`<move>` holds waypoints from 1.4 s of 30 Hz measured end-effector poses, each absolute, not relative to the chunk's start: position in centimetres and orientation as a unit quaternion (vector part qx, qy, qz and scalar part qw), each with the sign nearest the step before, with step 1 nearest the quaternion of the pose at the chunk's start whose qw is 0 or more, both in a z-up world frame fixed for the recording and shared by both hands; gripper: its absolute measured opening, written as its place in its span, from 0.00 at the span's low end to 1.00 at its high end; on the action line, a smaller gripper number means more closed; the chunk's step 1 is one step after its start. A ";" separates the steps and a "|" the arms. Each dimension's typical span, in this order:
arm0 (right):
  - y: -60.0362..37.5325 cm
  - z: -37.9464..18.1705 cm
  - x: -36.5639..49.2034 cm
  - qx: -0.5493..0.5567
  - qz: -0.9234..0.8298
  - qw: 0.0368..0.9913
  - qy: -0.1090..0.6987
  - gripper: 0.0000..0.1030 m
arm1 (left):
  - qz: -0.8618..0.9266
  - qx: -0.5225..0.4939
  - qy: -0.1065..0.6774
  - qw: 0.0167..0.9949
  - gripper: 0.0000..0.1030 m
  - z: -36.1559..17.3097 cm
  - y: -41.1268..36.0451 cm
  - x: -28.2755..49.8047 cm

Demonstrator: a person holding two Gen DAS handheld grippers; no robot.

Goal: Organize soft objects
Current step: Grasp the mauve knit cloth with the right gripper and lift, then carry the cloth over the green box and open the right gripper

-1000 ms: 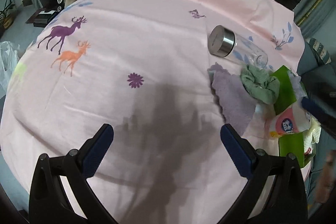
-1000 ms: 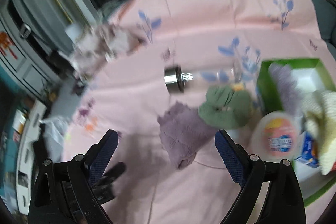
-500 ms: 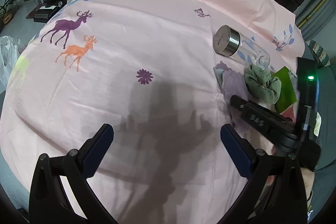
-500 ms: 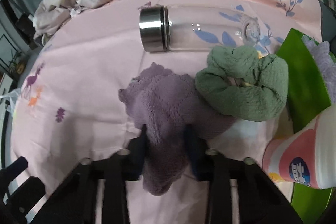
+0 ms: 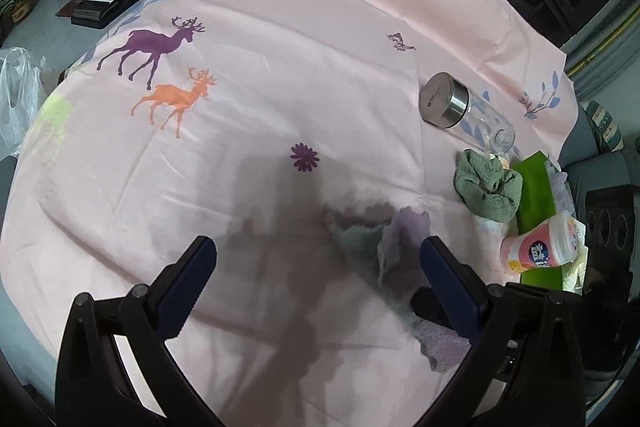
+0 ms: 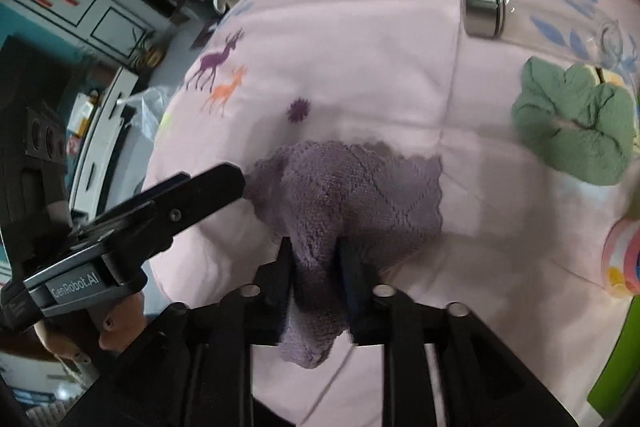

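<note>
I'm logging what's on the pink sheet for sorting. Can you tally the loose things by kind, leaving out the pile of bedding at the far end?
Small cloths: 2 (purple cloth, green cloth)
Bottles: 1 (glass bottle, lying on its side)
Cups: 1 (pink cup)
Boxes: 1 (green box)
Total: 5

Pink deer-print bedsheet [image 5: 248, 155], purple cloth [image 6: 360, 195], green scrunchie [image 5: 488, 187], glass bottle [image 5: 466, 111]

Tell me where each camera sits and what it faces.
Left wrist: on the left gripper, angled down at the pink sheet; its open fingers show.
Right wrist: on the right gripper, looking down at the purple cloth between its opening jaws; left gripper alongside.
Shared: cloth, green scrunchie, bottle.
</note>
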State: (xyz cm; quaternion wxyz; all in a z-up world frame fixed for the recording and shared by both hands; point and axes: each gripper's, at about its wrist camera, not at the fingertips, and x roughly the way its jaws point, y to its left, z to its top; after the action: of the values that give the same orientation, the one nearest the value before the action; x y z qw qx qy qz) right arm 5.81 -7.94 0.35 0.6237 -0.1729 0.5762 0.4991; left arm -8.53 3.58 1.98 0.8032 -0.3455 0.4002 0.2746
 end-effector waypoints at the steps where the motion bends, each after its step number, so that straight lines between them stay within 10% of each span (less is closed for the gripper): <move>1: -8.2 0.4 6.1 -0.172 0.487 0.636 0.573 0.49 | 0.273 -0.346 0.402 0.803 0.98 1.9 3.5 -8.5; 3: -9.2 0.9 7.1 -0.168 0.455 0.670 0.561 0.68 | 0.269 -0.355 0.398 0.802 0.98 1.8 3.6 -8.6; 13: -9.8 1.3 9.6 -0.105 0.462 0.684 0.555 0.68 | 0.184 -0.360 0.455 0.794 0.92 -0.3 0.1 -6.6; 20: -7.2 -2.7 8.5 -0.135 0.470 0.634 0.599 0.68 | 0.151 -0.360 0.491 0.779 0.59 -2.7 -1.9 -5.1; 29: -7.6 -3.5 7.9 -0.140 0.487 0.617 0.602 0.29 | 0.153 -0.359 0.473 0.790 0.24 -2.9 -1.0 -4.8; 42: -10.2 4.2 7.7 -0.105 0.524 0.667 0.519 0.27 | 0.146 -0.268 0.382 0.872 0.20 4.5 -3.9 -4.0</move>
State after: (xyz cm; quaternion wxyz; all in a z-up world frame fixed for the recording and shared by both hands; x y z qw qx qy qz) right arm 7.72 -10.17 4.23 0.6669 -0.1054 0.5189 0.5242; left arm -4.02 -3.93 4.50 0.8721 -0.2679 0.3824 0.1463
